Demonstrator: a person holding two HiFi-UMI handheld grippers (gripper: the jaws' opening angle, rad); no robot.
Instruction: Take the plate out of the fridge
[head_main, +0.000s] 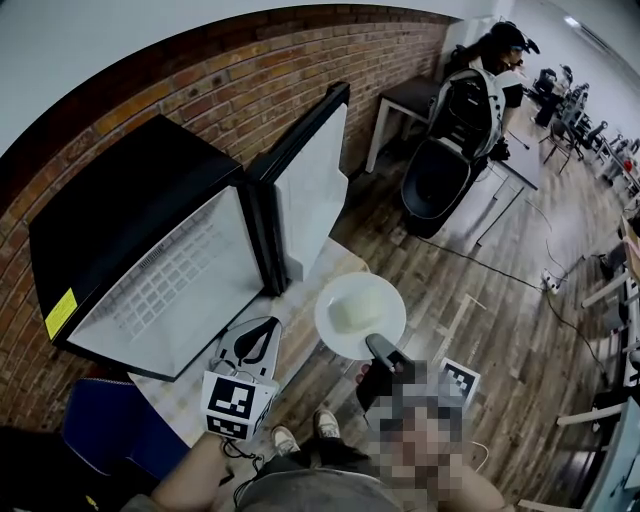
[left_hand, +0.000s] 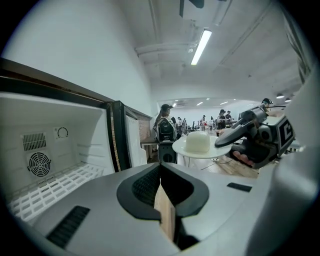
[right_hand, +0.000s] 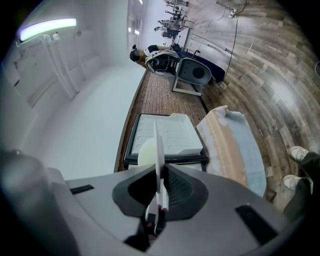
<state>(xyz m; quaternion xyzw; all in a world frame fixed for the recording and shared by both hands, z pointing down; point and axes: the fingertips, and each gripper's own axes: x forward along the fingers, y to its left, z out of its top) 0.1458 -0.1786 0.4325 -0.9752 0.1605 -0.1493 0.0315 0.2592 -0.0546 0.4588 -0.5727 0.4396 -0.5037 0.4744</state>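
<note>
Plate out of the fridge, pinched in the right gripper.
Nearest, the left gripper (head_main: 252, 345) hangs over the desk (head_main: 300, 300), its fingers together and empty. The right gripper (head_main: 378, 347) has its fingers clamped on the rim of the plate (head_main: 385, 300), which is in the air by the desk's edge. Behind stands the open fridge (head_main: 130, 215). The removal looks done; next, probably set the plate down level.

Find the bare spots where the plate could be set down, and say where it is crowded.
Bare: the table strip between the door, the left gripper and the plate; also the fridge's wire shelf. Crowded: the floor beyond the door, with desks and cables.
</note>
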